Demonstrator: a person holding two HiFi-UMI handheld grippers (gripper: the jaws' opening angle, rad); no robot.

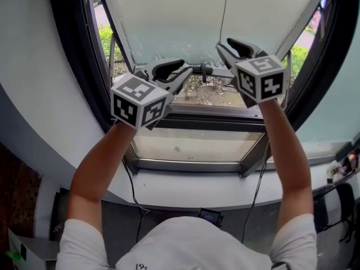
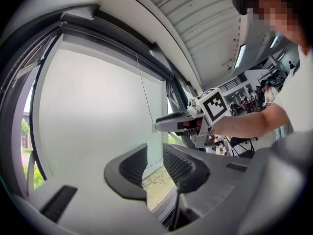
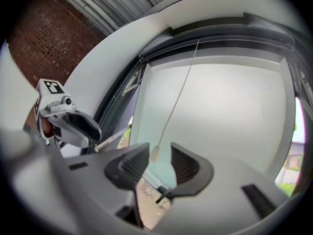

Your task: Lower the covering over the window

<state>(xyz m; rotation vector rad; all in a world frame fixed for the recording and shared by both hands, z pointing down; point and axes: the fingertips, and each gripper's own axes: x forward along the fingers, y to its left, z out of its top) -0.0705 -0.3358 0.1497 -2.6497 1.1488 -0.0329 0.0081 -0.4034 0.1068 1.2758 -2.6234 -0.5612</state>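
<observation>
A white roller blind (image 1: 180, 16) covers the upper part of the window; its lower edge hangs just above the grippers. A thin pull cord (image 1: 225, 10) runs down its front and ends in a small pale toggle (image 3: 154, 153). In the right gripper view that toggle shows in the gap of my right gripper (image 3: 159, 161), whose jaws stand apart and do not press it. My right gripper (image 1: 225, 45) is raised at the cord's foot. My left gripper (image 1: 183, 72) is held up beside it, open with nothing in the gap (image 2: 155, 163).
The black window frame (image 1: 73, 55) curves around the opening. A tilted-out sash with a dark handle (image 1: 203, 70) sits below the blind, with gravel outside. The pale sill (image 1: 185, 187) and hanging cables (image 1: 134, 190) lie under my arms. Brick wall (image 3: 44, 28) at the left.
</observation>
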